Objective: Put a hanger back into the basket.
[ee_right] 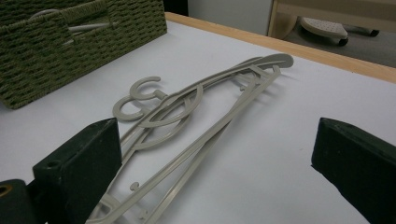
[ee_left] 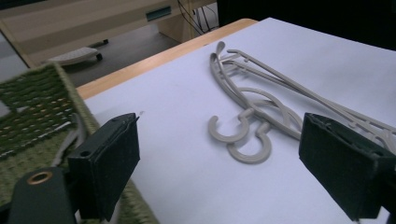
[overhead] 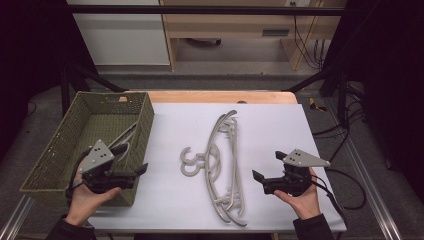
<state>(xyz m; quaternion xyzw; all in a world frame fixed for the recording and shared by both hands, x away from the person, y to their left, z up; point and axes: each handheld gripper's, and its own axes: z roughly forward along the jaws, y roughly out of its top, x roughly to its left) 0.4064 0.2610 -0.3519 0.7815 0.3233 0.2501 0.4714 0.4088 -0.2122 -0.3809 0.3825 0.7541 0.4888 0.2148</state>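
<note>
Between the two open, empty grippers lie the grey hangers (overhead: 222,167) — long axis running away from the person, hooks toward the left gripper (overhead: 135,162), right gripper (overhead: 267,166) nearer.

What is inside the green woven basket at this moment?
One beige hanger lies inside the basket, leaning toward its right wall. Its lower part is covered by the left gripper and its grey plate, so whether anything else lies beneath there cannot be seen.
</note>
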